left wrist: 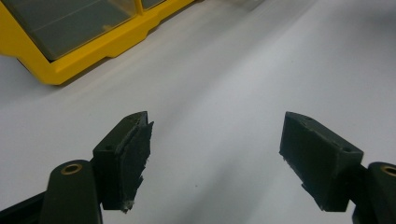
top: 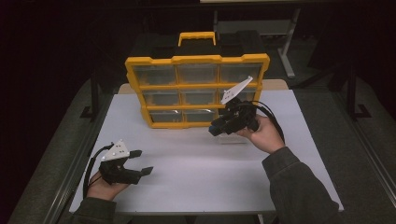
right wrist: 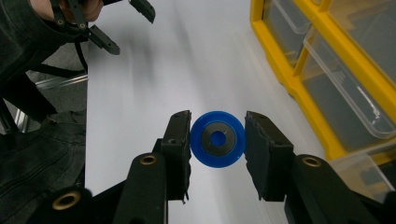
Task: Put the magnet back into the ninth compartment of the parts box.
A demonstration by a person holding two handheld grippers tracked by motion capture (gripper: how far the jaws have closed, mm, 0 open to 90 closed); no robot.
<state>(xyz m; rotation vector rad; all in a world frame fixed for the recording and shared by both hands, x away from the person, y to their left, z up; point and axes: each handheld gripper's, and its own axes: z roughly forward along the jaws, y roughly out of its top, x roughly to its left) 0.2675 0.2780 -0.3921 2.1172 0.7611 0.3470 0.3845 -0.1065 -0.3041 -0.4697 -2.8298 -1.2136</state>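
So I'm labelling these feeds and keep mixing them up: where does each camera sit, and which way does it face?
High view: above the person's side, looking forward and down at the table and yellow organizer; both forearms show.
Left gripper view: on the left gripper, open, facing the organizer's corner.
Right gripper view: on the right gripper, shut on a blue disc; the left gripper shows far off.
Shared: the organizer and the white table.

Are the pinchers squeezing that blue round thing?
Touching. In the right gripper view the right gripper has a jaw pressed against each side of the blue disc, with no gap showing on either edge.
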